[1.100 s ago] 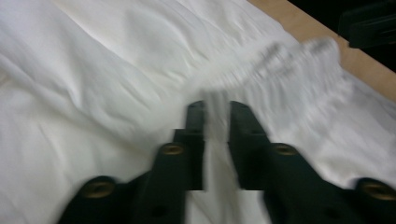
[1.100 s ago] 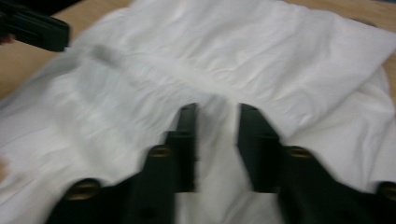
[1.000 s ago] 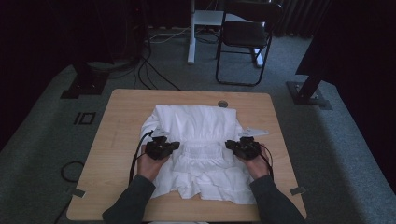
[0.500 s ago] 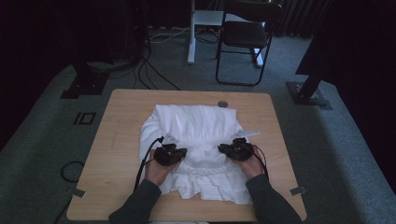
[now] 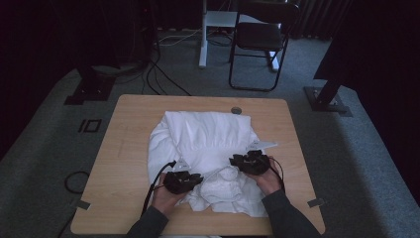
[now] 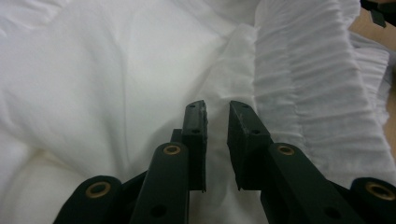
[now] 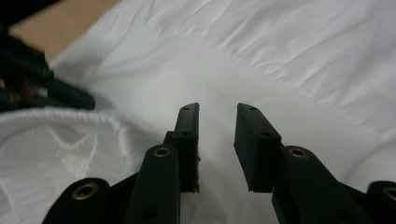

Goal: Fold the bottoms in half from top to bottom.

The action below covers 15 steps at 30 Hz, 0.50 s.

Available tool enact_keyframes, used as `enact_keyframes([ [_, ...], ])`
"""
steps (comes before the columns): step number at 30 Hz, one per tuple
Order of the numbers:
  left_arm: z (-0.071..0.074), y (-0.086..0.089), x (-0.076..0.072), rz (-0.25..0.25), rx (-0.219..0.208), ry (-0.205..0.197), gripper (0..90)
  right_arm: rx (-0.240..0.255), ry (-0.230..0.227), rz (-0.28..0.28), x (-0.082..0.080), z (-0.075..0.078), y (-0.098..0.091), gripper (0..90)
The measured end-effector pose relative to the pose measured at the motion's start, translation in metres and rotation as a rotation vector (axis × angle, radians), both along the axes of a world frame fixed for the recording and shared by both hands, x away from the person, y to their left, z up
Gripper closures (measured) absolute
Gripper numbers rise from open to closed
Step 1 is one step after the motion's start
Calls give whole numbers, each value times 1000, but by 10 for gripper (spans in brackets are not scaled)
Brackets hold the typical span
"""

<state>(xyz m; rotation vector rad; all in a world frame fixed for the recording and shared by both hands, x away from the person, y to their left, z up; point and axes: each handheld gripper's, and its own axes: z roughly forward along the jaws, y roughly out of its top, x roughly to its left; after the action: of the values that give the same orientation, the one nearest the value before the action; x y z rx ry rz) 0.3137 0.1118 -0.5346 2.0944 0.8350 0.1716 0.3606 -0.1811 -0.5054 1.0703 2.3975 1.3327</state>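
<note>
Near edge of the desk (image 5: 119, 163): the left gripper (image 5: 182, 181) and right gripper (image 5: 253, 162) rest on the near half of a white garment (image 5: 208, 136), which lies spread over the desk's middle. Both pairs of jaws have just been opening; they now stand slightly apart and released, with nothing pinched between them. Just beyond the left gripper runs a gathered, shirred band (image 6: 299, 93). The cloth appears light, limp and easily bunched; the band or a firm hem likely offers the surest hold. Farther off, a folding chair (image 5: 260, 39) stands on the carpet.
</note>
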Motion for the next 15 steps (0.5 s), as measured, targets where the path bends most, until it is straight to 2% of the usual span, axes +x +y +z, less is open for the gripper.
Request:
enact_keyframes([
  [2,-2,2,-2,2,14,8,764,-35,-4,27,-7,-3,5,702],
  [5,-2,11,-8,18,-1,5,739,-38,27,69,-24,-12,3,722],
  [7,0,17,-12,33,-3,-4,732,-45,32,72,-30,-16,1,722],
  [8,2,29,-17,75,5,-28,710,-55,15,54,-42,-20,-9,720],
  [9,3,37,-20,111,14,-44,692,-45,-2,27,-48,-20,-16,713],
  [10,3,37,-20,111,14,-44,662,-45,-2,27,-48,-20,-16,713],
  [11,4,53,-26,196,52,-69,630,-37,-38,-76,-57,-18,-36,655],
  [12,3,61,-28,248,101,-96,607,-51,-54,-119,-59,-18,-43,639],
  [13,0,69,-29,290,140,-104,579,-82,-76,-172,-62,-19,-52,617],
  [14,-3,76,-30,334,162,-102,559,-111,-87,-221,-64,-21,-61,600],
  [15,-7,82,-30,362,178,-90,524,-136,-82,-267,-64,-25,-69,583],
])
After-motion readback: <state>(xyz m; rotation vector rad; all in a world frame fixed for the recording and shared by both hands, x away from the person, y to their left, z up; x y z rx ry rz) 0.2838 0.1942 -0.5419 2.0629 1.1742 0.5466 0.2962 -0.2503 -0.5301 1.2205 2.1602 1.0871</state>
